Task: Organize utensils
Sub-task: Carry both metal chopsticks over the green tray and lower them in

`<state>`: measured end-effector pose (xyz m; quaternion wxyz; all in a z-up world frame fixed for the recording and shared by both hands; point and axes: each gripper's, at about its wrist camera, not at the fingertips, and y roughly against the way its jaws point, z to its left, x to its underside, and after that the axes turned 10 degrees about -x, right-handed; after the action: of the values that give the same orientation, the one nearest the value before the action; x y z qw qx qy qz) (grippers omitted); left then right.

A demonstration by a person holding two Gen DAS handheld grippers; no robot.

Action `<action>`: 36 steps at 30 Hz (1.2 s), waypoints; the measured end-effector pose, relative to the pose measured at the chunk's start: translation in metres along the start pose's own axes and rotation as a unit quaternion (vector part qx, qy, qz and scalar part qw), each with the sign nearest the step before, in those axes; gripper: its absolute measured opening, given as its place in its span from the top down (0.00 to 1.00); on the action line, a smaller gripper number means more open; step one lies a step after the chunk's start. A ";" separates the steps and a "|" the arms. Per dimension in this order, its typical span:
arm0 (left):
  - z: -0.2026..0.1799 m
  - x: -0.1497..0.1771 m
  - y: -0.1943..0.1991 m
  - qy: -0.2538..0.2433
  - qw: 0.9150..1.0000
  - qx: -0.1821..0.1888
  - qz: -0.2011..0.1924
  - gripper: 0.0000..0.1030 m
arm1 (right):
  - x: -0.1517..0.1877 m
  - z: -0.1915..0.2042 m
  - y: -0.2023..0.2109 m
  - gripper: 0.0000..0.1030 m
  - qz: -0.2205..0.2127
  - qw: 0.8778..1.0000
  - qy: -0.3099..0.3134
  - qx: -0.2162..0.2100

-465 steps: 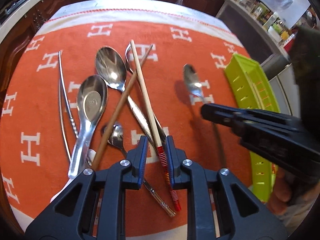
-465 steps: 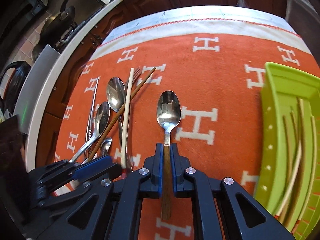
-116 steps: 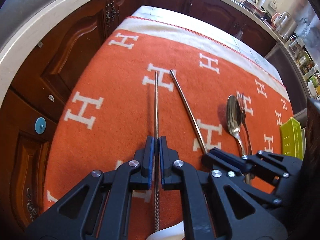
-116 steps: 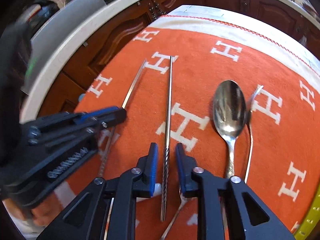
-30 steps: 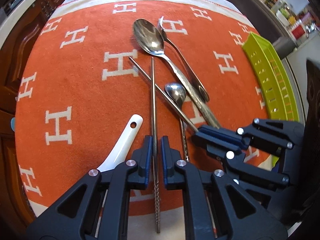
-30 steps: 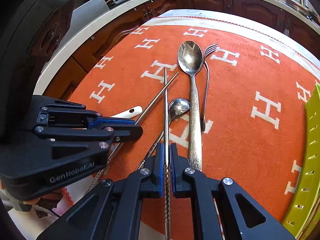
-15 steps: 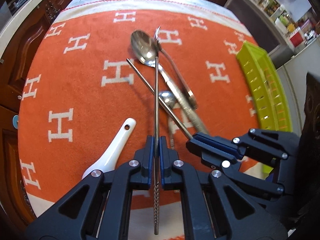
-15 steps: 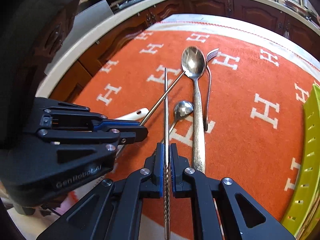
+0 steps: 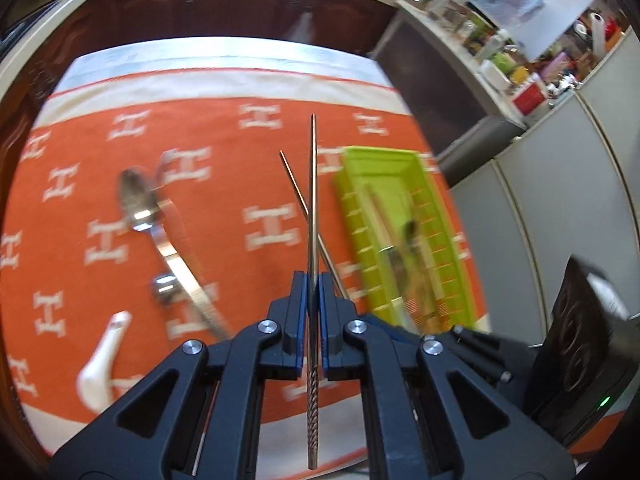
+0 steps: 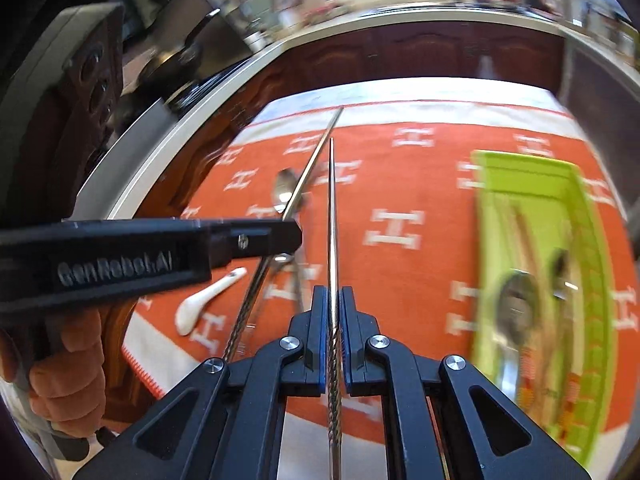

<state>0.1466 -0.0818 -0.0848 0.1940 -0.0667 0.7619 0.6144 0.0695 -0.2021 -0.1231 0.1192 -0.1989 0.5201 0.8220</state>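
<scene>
My left gripper (image 9: 313, 285) is shut on a metal chopstick (image 9: 313, 200), held in the air above the orange cloth (image 9: 224, 196). My right gripper (image 10: 332, 300) is shut on the second metal chopstick (image 10: 332, 220). The two sticks cross in the left wrist view, where the second metal chopstick (image 9: 294, 184) slants left. In the right wrist view the left gripper (image 10: 260, 236) hangs close at the left. The green tray (image 9: 380, 154) lies just ahead to the right, holding spoons and chopsticks. On the cloth lie a large spoon (image 9: 138, 200), a small spoon (image 9: 164, 282) and a white ceramic spoon (image 9: 102, 364).
A fork (image 9: 168, 184) lies beside the large spoon. The green tray (image 10: 520, 160) reaches toward the cloth's right edge. Dark wooden cabinets (image 9: 224, 4) stand behind the table and a cluttered counter (image 9: 520, 60) at the far right. A person's hand (image 10: 68, 360) grips the left tool.
Both grippers have risen with their chopsticks and swung right, off the pile of spoons. The green tray has come to lie ahead of them. The picture is blurred by the motion.
</scene>
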 end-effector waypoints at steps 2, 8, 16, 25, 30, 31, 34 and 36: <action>-0.026 -0.007 -0.007 -0.011 1.000 0.004 -0.004 0.97 | 0.006 -0.022 0.014 0.95 -0.006 0.999 -0.023 0.024; -0.083 -0.011 -0.044 -0.019 0.999 0.007 0.030 0.97 | 0.028 -0.087 0.038 0.95 -0.005 0.991 -0.093 0.094; -0.101 -0.009 -0.089 0.015 0.997 -0.001 0.076 0.97 | 0.035 -0.128 0.049 0.95 0.000 0.987 -0.119 0.110; -0.093 0.002 -0.093 -0.008 0.995 -0.011 0.100 0.96 | 0.023 -0.136 0.036 0.93 0.002 0.986 -0.129 0.104; -0.089 0.007 -0.071 -0.036 0.996 -0.018 0.086 0.96 | 0.019 -0.133 0.035 0.93 -0.002 0.986 -0.127 0.108; -0.089 0.008 -0.067 -0.042 0.996 -0.022 0.082 0.96 | 0.018 -0.132 0.034 0.93 -0.002 0.986 -0.125 0.107; -0.084 0.012 -0.057 -0.054 0.995 -0.035 0.075 0.96 | 0.019 -0.123 0.035 0.92 0.000 0.987 -0.117 0.109; -0.081 0.015 -0.052 -0.060 0.995 -0.043 0.070 0.96 | 0.019 -0.118 0.035 0.89 -0.001 0.987 -0.112 0.113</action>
<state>0.1333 -0.1700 -0.1244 0.1924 0.0156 0.7245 0.6617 0.0625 -0.3241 -0.1482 0.1990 -0.0910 0.5928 0.7750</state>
